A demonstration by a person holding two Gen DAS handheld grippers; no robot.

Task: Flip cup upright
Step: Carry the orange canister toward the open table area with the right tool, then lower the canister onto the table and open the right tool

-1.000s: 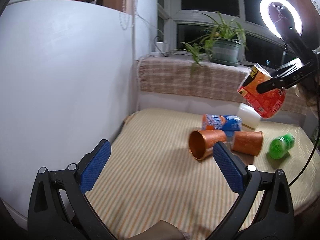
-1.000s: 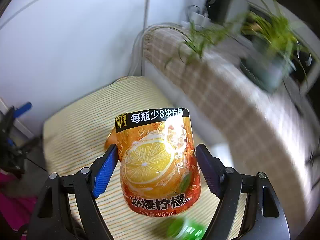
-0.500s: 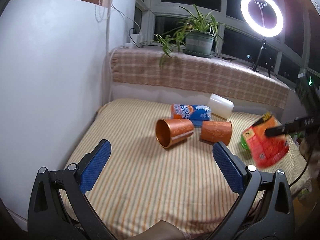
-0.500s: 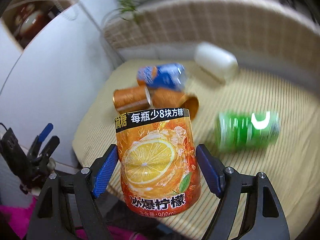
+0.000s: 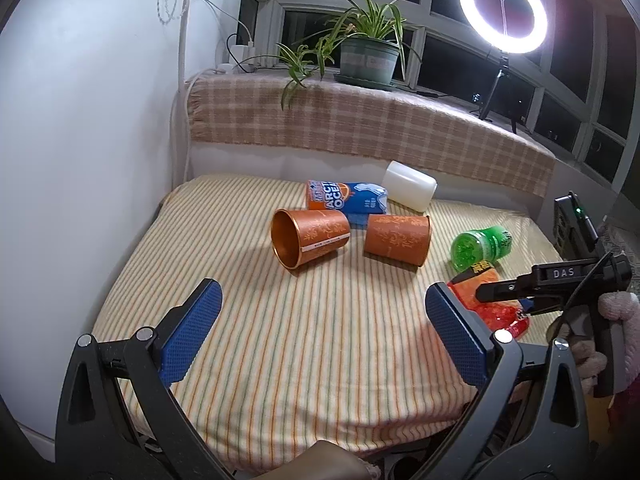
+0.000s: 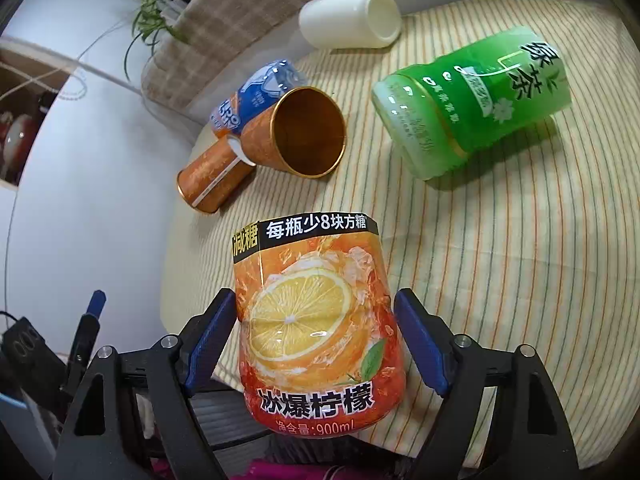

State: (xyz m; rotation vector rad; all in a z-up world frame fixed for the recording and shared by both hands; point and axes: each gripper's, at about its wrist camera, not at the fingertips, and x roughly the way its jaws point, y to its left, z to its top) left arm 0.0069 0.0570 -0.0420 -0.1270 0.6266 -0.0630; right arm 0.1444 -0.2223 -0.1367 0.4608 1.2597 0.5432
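My right gripper [image 6: 314, 332] is shut on an orange lemon-tea cup [image 6: 316, 332], held low over the striped table near its front right edge; the cup also shows in the left wrist view [image 5: 494, 304]. Two copper cups lie on their sides mid-table: one [image 5: 308, 238] with its mouth facing left-front, the other [image 5: 398, 240] beside it. A green cup [image 5: 480, 248], a blue-orange cup [image 5: 346, 202] and a white cup [image 5: 408, 186] also lie on their sides. My left gripper [image 5: 320, 336] is open and empty above the table's front edge.
The striped table [image 5: 320, 340] meets a white wall [image 5: 80, 160] on the left. A checked cloth ledge [image 5: 360, 120] with a potted plant [image 5: 366, 60] runs behind. A ring light [image 5: 502, 12] stands at the back right.
My right gripper has swung down with the lemon-tea cup from high up to just above the table at the right. The left gripper's view has tilted and pulled back.
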